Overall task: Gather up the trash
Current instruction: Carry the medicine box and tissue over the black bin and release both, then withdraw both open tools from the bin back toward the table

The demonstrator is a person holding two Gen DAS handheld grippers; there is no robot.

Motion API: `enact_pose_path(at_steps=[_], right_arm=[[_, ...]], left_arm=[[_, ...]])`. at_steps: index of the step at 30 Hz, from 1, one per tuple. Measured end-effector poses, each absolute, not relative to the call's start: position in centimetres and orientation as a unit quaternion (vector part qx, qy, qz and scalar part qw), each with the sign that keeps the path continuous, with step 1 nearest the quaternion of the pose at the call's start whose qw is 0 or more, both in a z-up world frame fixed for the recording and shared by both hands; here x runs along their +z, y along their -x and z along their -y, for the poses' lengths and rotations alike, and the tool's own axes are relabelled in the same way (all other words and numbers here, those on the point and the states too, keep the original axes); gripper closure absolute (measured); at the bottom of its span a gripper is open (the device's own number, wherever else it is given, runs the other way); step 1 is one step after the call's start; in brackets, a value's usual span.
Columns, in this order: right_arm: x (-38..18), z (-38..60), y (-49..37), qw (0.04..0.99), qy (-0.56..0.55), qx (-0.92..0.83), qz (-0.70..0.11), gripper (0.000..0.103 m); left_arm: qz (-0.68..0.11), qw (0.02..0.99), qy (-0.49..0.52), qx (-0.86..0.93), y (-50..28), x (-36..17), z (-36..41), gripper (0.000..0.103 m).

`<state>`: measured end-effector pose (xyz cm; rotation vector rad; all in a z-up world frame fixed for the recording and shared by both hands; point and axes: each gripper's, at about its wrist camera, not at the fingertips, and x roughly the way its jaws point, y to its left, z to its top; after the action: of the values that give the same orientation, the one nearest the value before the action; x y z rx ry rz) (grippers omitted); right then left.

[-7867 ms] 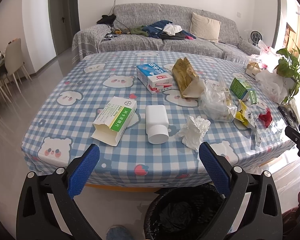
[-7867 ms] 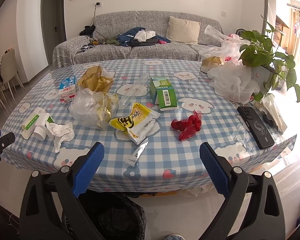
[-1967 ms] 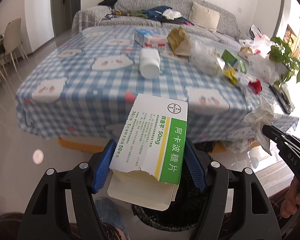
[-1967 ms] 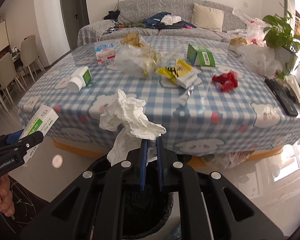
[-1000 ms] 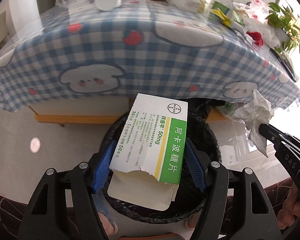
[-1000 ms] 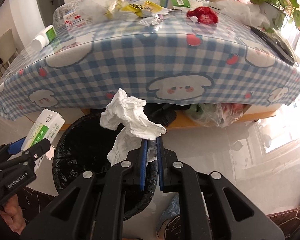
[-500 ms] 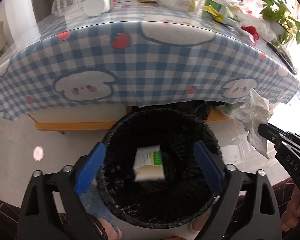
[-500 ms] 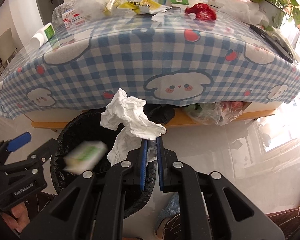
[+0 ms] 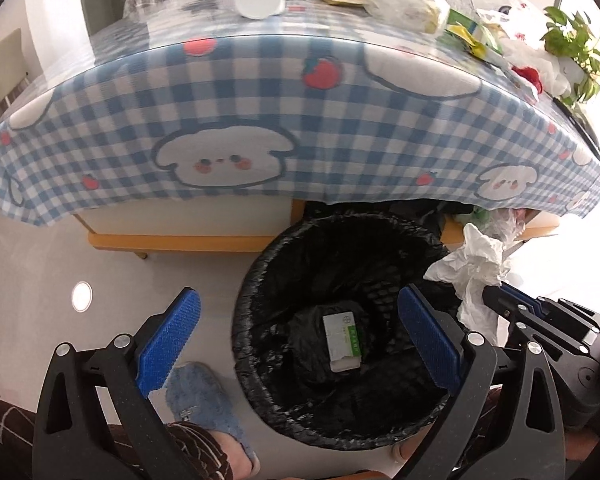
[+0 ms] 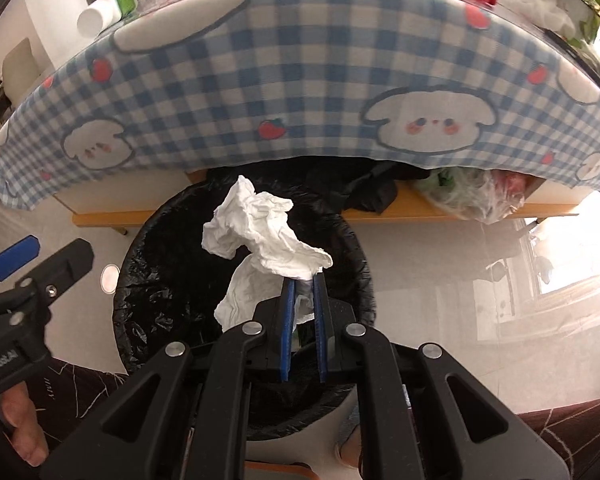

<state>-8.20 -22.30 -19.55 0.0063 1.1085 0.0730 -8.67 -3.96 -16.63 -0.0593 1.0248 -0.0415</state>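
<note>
Left gripper (image 9: 296, 328): jaws opening wide, nothing between them; above the bin (image 9: 256, 280)
Right gripper (image 10: 300, 280): pressed together on the crumpled tissue (image 10: 260, 228); over the bin's mouth
Carton (image 9: 342, 342): lies on the bin floor; print probably green
Table (image 9: 260, 100): beyond the bin

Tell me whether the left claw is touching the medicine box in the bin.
Apart. The left wrist view shows the left claw wide open above the bin, while the medicine box lies alone on the black liner at the bottom.

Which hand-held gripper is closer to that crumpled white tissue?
Right: the right hand-held gripper pinches the crumpled tissue; the left hand-held gripper hangs apart, empty, over the trash bin.
</note>
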Motion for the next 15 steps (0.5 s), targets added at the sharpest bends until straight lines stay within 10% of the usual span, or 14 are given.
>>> enact_pose_path(at_steps=[12, 15], right_arm=[[-18.3, 18.8, 7.6, 0.861, 0.020, 0.065, -0.505, 0.091], [-17.9, 19.0, 7.6, 0.865, 0.020, 0.062, -0.497, 0.074]], left_arm=[[-0.483, 0.874, 0.045, 0.009, 9.3, -15.6, 0.3, 0.006], [-0.483, 0.875, 0.046, 0.008, 9.3, -15.4, 0.5, 0.006]])
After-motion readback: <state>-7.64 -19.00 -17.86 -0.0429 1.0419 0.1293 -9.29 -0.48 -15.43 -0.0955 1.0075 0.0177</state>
